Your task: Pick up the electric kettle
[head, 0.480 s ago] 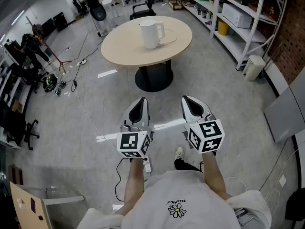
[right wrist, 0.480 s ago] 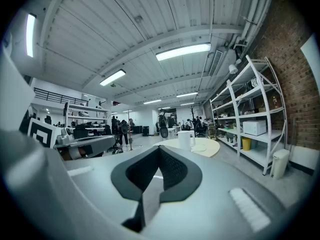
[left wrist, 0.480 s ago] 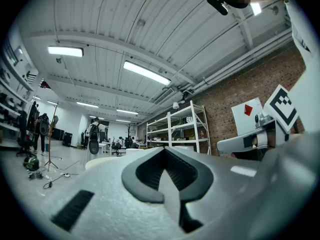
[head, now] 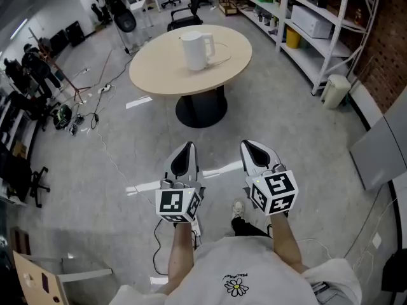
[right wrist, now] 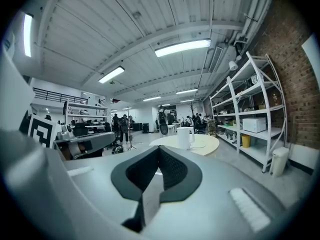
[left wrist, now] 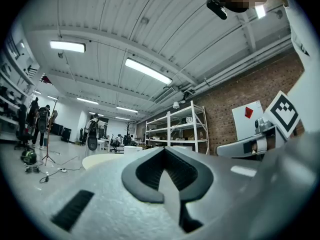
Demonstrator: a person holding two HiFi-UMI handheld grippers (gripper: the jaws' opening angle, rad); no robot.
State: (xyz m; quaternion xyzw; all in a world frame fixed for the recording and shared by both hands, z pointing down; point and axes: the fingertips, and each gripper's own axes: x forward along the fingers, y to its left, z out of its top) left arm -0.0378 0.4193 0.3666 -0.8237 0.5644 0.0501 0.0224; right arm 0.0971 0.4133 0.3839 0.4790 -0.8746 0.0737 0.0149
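A white electric kettle [head: 196, 49] with a side handle stands on the round beige table [head: 159, 68] far ahead in the head view. The same kettle [right wrist: 185, 137] shows small on the table [right wrist: 207, 145] in the right gripper view. In the left gripper view only the table's edge [left wrist: 97, 159] peeks over the jaws. My left gripper [head: 182, 154] and right gripper [head: 256, 150] hang side by side over the grey floor, well short of the table. Both are shut with nothing between the pads.
White metal shelving [head: 318, 18] with a microwave and a yellow bin runs along the right wall, with a white waste bin [head: 335, 91] beside it. Cables [head: 95, 116] trail over the floor at left. Office chairs [head: 184, 14] and tripods stand behind the table.
The whole view has shifted slightly: table and kettle sit a little further left and up in the picture. Both grippers stay shut, side by side.
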